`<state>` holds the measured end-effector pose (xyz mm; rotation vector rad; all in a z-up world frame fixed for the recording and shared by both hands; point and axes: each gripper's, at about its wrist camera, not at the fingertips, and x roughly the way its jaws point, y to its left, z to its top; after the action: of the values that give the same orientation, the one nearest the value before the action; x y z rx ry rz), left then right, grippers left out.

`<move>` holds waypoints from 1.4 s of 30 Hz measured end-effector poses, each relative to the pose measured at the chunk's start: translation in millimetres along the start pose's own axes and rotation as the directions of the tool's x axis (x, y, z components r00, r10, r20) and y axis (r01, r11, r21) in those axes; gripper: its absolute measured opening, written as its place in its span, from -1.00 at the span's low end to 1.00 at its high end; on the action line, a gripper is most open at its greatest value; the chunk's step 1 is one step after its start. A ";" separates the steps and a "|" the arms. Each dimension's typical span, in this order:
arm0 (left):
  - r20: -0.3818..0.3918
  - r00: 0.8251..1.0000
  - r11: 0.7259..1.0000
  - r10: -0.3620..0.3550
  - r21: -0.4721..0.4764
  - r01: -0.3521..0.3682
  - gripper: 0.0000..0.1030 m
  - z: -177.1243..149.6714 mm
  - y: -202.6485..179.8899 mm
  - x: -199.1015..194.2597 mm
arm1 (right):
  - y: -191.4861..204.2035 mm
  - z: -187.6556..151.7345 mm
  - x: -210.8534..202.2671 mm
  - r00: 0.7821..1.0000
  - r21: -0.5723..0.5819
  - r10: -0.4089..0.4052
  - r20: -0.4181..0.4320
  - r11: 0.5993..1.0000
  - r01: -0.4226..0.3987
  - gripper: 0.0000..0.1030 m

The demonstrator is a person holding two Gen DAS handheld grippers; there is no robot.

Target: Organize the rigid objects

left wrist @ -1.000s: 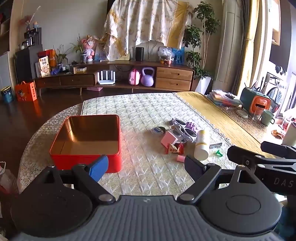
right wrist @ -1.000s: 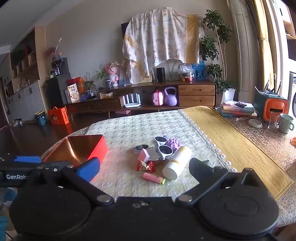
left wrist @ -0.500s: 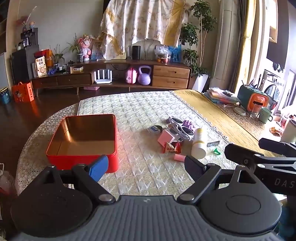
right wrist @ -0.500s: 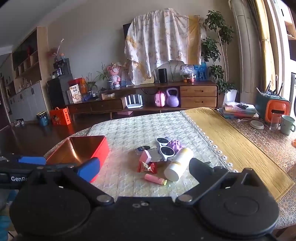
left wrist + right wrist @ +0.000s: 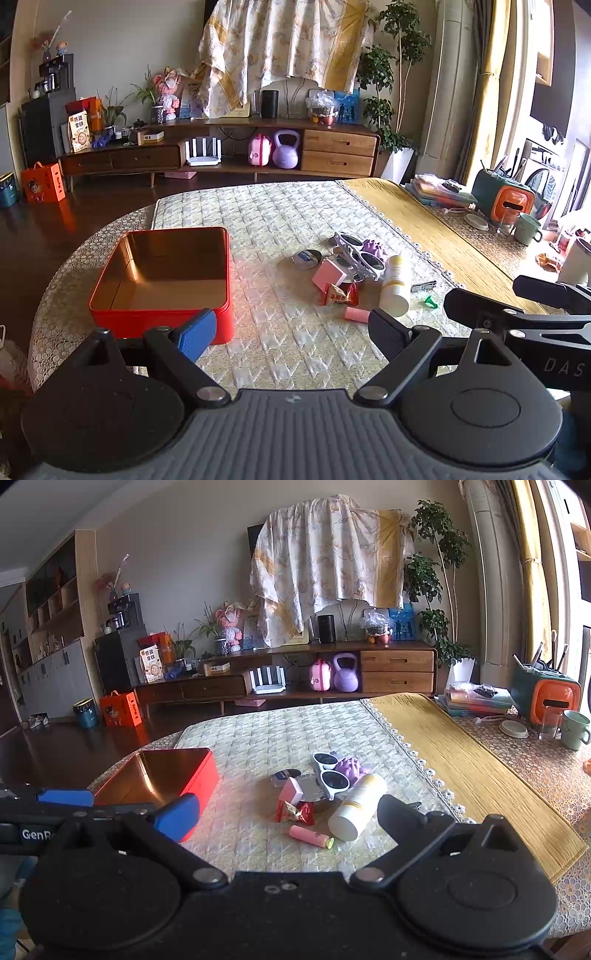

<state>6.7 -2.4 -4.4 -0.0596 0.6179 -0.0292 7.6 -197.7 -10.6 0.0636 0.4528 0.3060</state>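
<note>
An empty red tin (image 5: 162, 275) (image 5: 162, 775) sits on the quilted mat at the left. To its right lies a heap: white sunglasses (image 5: 356, 254) (image 5: 330, 773), a white bottle (image 5: 395, 284) (image 5: 356, 806) on its side, a pink box (image 5: 328, 273) (image 5: 291, 790), a red candy wrapper (image 5: 341, 293) (image 5: 294, 813), a pink tube (image 5: 356, 314) (image 5: 309, 835), a purple toy (image 5: 373, 247) and a round tin (image 5: 306, 257). My left gripper (image 5: 291, 332) is open, held near the table's front edge. My right gripper (image 5: 286, 816) is open too, just short of the heap.
A yellow runner (image 5: 461, 746) covers the table's right part. Beyond it stand a green mug (image 5: 574, 729), a glass (image 5: 550, 720), an orange-and-green holder (image 5: 546, 698) and stacked books (image 5: 476, 701). Nail clippers (image 5: 424, 285) lie by the bottle. A wooden sideboard (image 5: 221, 155) lines the far wall.
Both grippers have pulled back and risen slightly, so the tin and the heap sit a little lower and farther in each view. Nothing on the table has moved.
</note>
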 end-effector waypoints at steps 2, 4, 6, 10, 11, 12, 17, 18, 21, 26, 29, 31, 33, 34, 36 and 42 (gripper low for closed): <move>-0.001 1.000 1.000 0.001 -0.001 -0.001 0.74 0.5 1.4 0.1 | 1.2 -1.0 1.2 1.000 -0.004 0.002 -0.002 1.000 -0.002 0.99; -0.002 1.000 1.000 0.001 -0.002 -0.001 0.74 0.6 1.9 0.5 | 2.0 -1.4 1.6 1.000 -0.006 0.002 -0.003 1.000 -0.002 0.99; -0.001 1.000 1.000 0.001 -0.002 -0.001 0.74 0.4 1.9 0.6 | 2.6 -2.1 1.9 1.000 -0.004 0.002 -0.006 1.000 -0.002 0.99; -0.004 1.000 1.000 0.001 -0.003 -0.001 0.74 0.0 2.1 1.5 | 3.0 -3.3 3.2 1.000 -0.005 0.003 -0.010 1.000 -0.003 0.99; -0.008 1.000 1.000 0.000 -0.006 0.000 0.74 -0.7 2.6 2.9 | 2.9 -2.5 4.0 1.000 -0.005 0.004 -0.013 1.000 -0.004 0.99; -0.011 1.000 1.000 0.000 -0.007 0.000 0.74 -1.1 2.9 3.9 | 2.4 -3.5 4.4 1.000 -0.005 0.005 -0.015 1.000 -0.005 0.99; -0.024 1.000 1.000 -0.001 -0.013 0.001 0.74 -3.4 4.2 8.9 | -2.5 -2.7 8.7 1.000 -0.003 0.003 -0.028 1.000 -0.003 0.99; -0.027 1.000 1.000 -0.002 -0.014 0.001 0.74 -3.1 4.7 10.4 | -3.7 -3.0 9.7 1.000 -0.002 0.001 -0.031 1.000 -0.002 0.99; -0.034 0.999 1.000 -0.006 -0.014 0.005 0.74 0.1 4.2 16.6 | -10.8 -2.5 12.7 0.999 0.004 -0.008 -0.039 1.000 0.008 0.99; -0.038 0.999 1.000 -0.021 0.002 0.021 0.74 5.9 -0.3 32.0 | -28.7 -3.9 20.6 0.998 -0.003 -0.043 -0.055 0.999 0.043 0.98; -0.042 0.998 0.999 -0.036 0.012 0.037 0.74 9.6 -5.4 46.6 | -39.5 -5.6 28.3 0.995 -0.009 -0.071 -0.073 0.997 0.071 0.98; -0.050 0.998 0.999 -0.046 0.015 0.047 0.74 11.0 -8.8 56.4 | -46.9 -7.0 34.3 0.992 -0.023 -0.088 -0.085 0.996 0.087 0.97; -0.062 0.997 0.999 -0.045 0.016 0.046 0.74 12.0 -12.6 67.7 | -53.9 -8.9 39.5 0.990 -0.033 -0.100 -0.095 0.995 0.097 0.96; -0.067 0.997 0.999 -0.038 0.018 0.039 0.74 12.2 -14.5 72.6 | -56.8 -9.4 42.1 0.989 -0.035 -0.105 -0.099 0.994 0.102 0.96; -0.082 0.997 0.999 -0.012 0.034 0.015 0.74 12.1 -19.9 85.7 | -63.2 -10.2 48.7 0.988 -0.040 -0.108 -0.110 0.994 0.104 0.94; -0.135 0.991 0.998 -0.017 0.064 0.025 0.74 9.1 -36.3 118.4 | -86.1 -11.8 70.0 0.984 -0.056 -0.119 -0.131 0.992 0.113 0.87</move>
<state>108.1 -43.6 -63.0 -0.0008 0.7503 -0.0743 86.0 -258.5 -61.8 -0.0308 0.5804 0.2072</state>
